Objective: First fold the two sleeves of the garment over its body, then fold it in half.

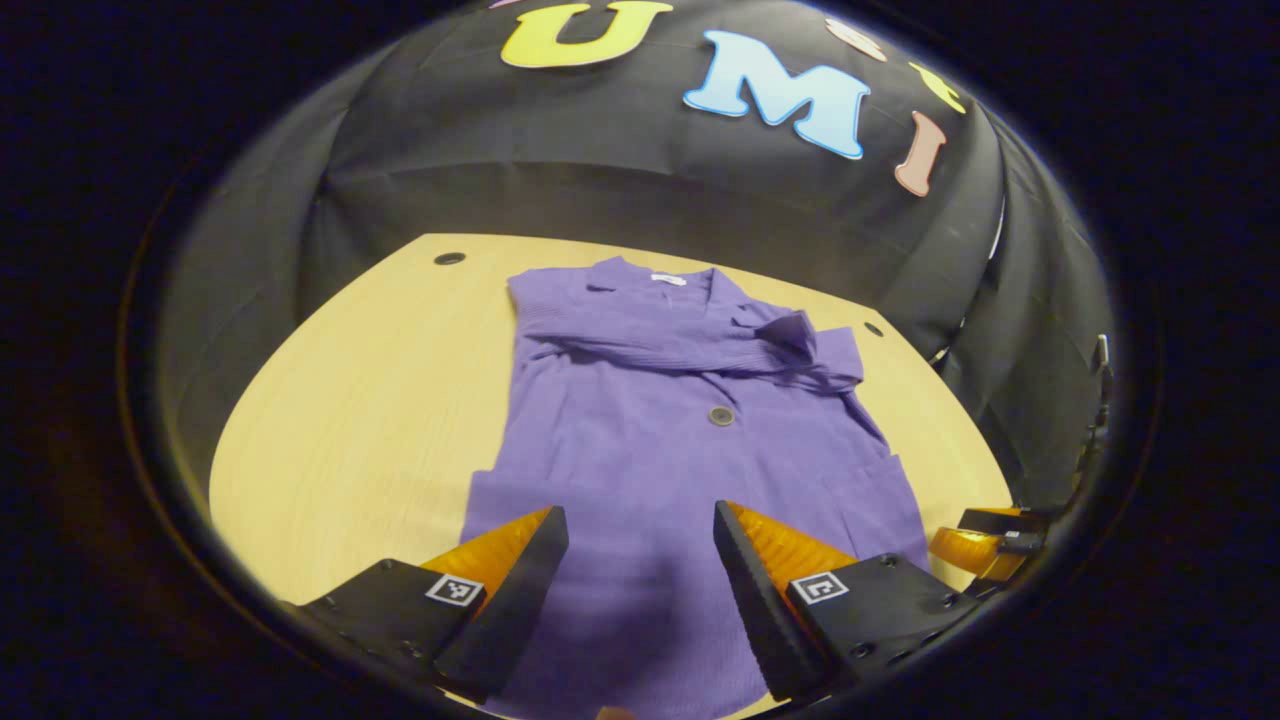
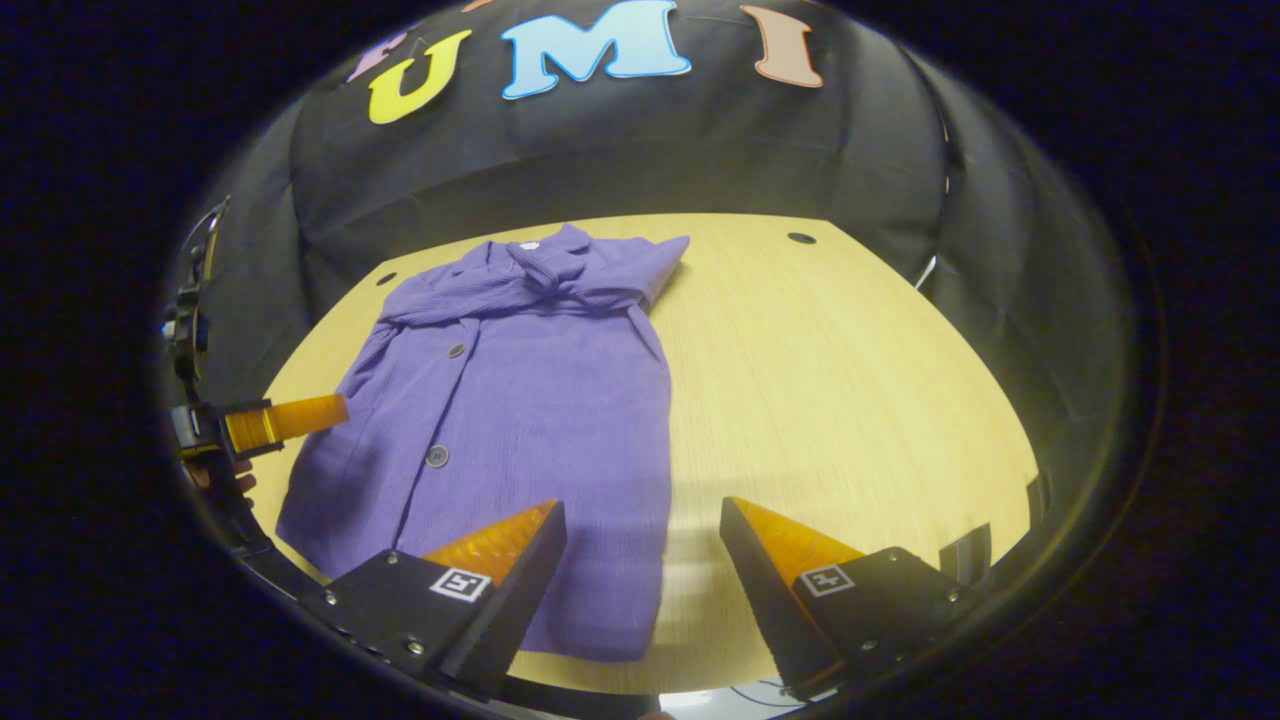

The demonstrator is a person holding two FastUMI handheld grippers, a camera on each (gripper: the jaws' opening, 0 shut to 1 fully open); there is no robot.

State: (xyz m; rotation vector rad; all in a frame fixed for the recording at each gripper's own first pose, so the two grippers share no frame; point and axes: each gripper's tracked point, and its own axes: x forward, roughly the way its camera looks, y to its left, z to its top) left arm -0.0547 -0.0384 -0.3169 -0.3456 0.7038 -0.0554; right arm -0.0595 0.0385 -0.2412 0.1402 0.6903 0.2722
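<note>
Garment (image 1: 640,440) hem behind gripper fingers (image 1: 510,590)

A recording booth: black cloth wall (image 1: 620,170) (draped, creased) behind a bare wooden table (image 2: 850,380); dim surroundings.

The garment (image 1: 650,420) is spread flat on the table (image 1: 370,400), collar toward the booth wall, hem at the near edge; both sleeves (image 1: 680,345) are laid across the chest just below the collar; the left gripper (image 1: 640,560) is held above the hem, jaws apart; the right gripper (image 2: 640,560) is held over the hem's right corner, jaws apart, table stretching away to its right.
</note>
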